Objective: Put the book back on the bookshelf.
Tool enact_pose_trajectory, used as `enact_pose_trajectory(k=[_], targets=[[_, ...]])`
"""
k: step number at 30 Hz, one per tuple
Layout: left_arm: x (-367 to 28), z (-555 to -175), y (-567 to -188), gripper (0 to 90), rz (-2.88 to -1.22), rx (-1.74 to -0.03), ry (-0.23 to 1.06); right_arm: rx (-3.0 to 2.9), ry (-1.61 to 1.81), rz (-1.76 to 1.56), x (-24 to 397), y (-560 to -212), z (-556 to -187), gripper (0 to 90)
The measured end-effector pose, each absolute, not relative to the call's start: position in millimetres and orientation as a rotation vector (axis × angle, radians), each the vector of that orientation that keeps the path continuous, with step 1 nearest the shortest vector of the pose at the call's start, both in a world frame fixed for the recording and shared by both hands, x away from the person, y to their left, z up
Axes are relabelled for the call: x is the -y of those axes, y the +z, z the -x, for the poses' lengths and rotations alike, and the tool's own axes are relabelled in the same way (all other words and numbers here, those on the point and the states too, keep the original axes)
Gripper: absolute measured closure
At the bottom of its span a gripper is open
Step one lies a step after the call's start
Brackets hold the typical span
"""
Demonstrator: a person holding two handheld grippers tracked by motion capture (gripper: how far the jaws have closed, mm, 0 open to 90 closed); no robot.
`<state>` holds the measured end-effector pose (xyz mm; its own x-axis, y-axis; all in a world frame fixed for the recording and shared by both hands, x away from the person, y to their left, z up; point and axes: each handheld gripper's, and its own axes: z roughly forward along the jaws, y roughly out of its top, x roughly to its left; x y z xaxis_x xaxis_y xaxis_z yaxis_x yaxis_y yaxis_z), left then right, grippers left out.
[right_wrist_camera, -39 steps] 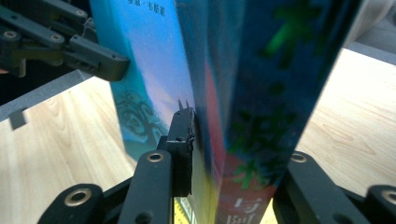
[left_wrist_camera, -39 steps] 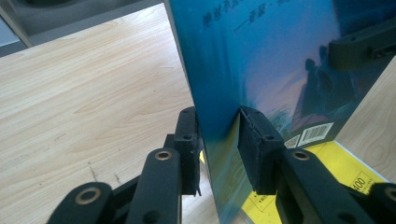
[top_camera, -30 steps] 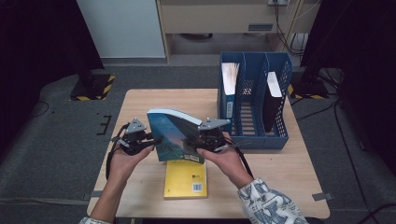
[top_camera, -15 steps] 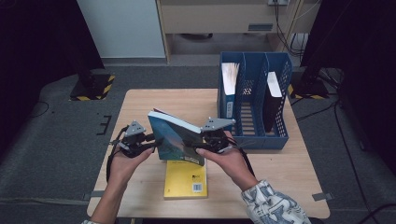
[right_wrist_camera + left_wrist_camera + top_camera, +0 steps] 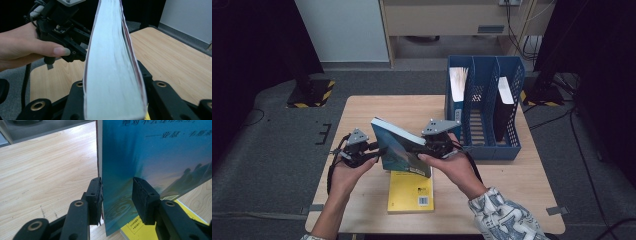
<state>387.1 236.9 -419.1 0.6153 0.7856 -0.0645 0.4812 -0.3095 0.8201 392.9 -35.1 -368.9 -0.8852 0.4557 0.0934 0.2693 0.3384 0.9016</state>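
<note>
You hold the thick teal-covered paperback book [image 5: 402, 149] in the air above the wooden table [image 5: 362, 115], over the yellow book [image 5: 411, 192]. Your right gripper [image 5: 428, 146] clamps its page edge. Your left gripper [image 5: 117, 192] has one pad [image 5: 96, 192] on the book, the other jaw apart, so it may twist and slip before the blue file rack [image 5: 484, 105].

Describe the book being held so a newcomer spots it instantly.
Start at the blue file rack on the right of the wooden table. Just left of it, a book is held above the tabletop between the left gripper and right gripper. Its cover is blue-teal; the other loose book, the yellow book, lies flat on the table below it.
</note>
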Motion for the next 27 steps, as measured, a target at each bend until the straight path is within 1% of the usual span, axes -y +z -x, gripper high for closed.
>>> enact_pose_trajectory(k=[12,16,18,23,27], targets=[[-235,-387,-420,58.1,-1.972,-1.003,0.451,-2.434,1.573,-0.66,29,-367,-402,67.0],[-236,-386,-423,54.9,-1.969,-0.994,0.446,-2.429,1.574,-0.664,28,-367,-404,69.0],[-237,-385,-428,48.5,-1.969,-1.009,0.458,-2.432,1.583,-0.676,30,-368,-406,69.6],[-244,-373,-447,36.0,-1.974,-1.056,0.487,-2.428,1.591,-0.696,31,-368,-409,70.1],[-249,-363,-468,28.8,-1.992,-1.092,0.503,-2.428,1.595,-0.703,30,-368,-409,69.9]])
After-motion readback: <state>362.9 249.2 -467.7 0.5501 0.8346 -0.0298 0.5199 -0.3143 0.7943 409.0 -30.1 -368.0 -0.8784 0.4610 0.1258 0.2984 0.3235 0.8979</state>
